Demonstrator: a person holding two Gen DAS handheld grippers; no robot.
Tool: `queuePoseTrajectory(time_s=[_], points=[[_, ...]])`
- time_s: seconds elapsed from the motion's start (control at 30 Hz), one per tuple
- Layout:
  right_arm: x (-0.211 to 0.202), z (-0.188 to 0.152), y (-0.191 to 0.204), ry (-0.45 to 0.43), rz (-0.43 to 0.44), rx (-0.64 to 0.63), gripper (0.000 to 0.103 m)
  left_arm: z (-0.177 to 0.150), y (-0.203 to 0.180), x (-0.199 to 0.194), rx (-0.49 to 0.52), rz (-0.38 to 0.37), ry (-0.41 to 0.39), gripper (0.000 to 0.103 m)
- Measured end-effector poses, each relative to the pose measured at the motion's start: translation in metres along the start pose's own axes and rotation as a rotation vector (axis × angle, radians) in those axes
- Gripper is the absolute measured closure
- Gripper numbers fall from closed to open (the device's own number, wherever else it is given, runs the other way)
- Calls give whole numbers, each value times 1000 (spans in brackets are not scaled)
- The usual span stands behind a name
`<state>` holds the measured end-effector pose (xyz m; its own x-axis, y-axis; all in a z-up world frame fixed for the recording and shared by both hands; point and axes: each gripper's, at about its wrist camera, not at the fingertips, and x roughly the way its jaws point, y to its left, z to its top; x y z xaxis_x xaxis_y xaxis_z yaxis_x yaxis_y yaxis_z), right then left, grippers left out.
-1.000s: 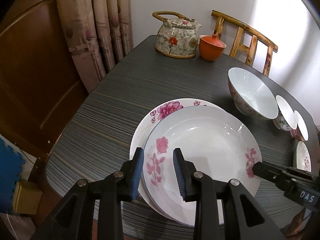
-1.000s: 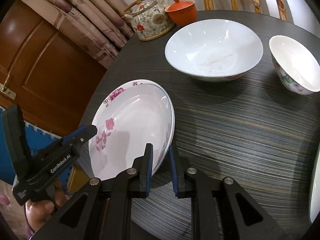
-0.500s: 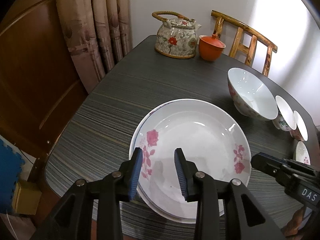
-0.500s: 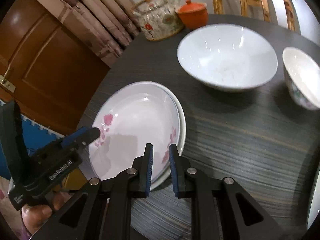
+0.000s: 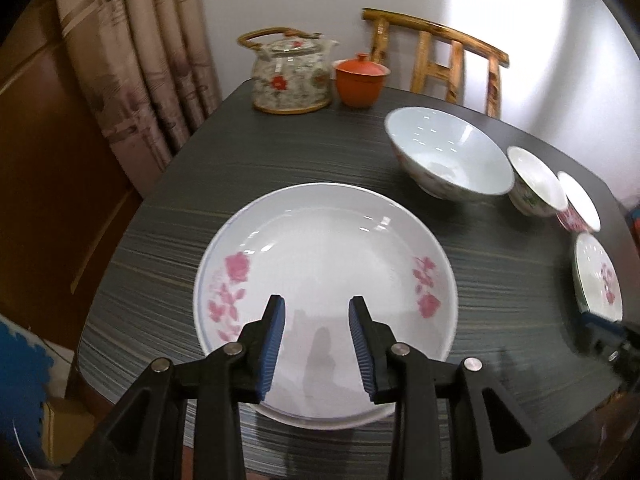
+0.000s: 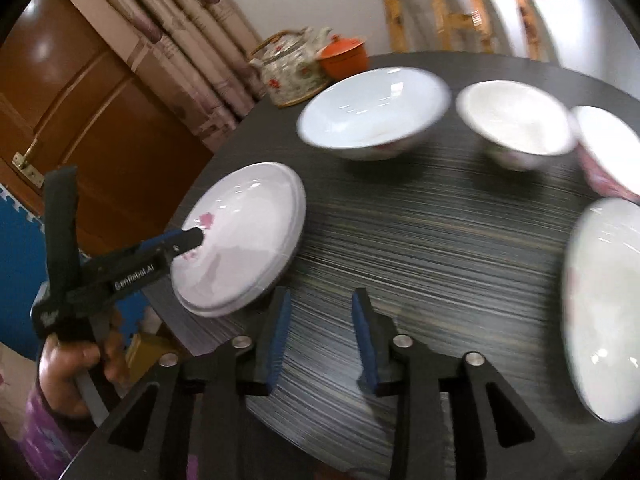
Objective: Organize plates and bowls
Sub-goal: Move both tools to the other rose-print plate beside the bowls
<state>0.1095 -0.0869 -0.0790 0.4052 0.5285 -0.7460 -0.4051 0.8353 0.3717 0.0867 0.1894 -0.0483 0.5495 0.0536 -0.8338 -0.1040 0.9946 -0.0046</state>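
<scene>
Moved: top plate (image 5: 326, 280) now square on lower plate | right gripper (image 6: 318, 336) jaws just opened, empty | left gripper (image 5: 316, 344) jaws apart, empty | left: bowls (image 6: 372, 114), third plate (image 6: 604, 312) unstacked on desk (image 6: 432, 240)

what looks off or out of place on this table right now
Nothing is spilled or visibly broken. One oddity: the stacked plates sit at the table's near edge, close to overhanging. The large bowl and small bowls stand upright.

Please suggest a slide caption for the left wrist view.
Open hand-held gripper above stacked floral plates, bowls lined up beyond.
</scene>
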Motion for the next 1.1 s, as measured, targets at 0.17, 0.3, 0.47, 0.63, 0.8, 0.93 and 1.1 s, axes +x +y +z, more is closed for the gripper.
queuePoseTrajectory(time_s=[0.17, 0.3, 0.47, 0.63, 0.8, 0.93, 1.1], points=[[-46, -19, -42, -52, -54, 65, 68, -5, -30, -9, 87, 2, -12, 69], [-80, -31, -80, -98, -97, 134, 68, -9, -62, -13, 174, 4, -11, 69], [-113, -47, -128, -150, -173, 209, 66, -14, -104, -15, 256, -17, -7, 66], [-132, -63, -168, -184, -207, 294, 64, -16, -147, -9, 315, -49, 18, 66], [-139, -72, -192, -197, -220, 323, 51, -17, -188, -3, 373, -89, 42, 66], [-144, -77, -207, -224, -214, 351, 46, -15, -211, 4, 386, -135, 68, 65], [-144, -83, -227, -230, -208, 391, 46, -10, -222, 23, 305, -276, 147, 64]])
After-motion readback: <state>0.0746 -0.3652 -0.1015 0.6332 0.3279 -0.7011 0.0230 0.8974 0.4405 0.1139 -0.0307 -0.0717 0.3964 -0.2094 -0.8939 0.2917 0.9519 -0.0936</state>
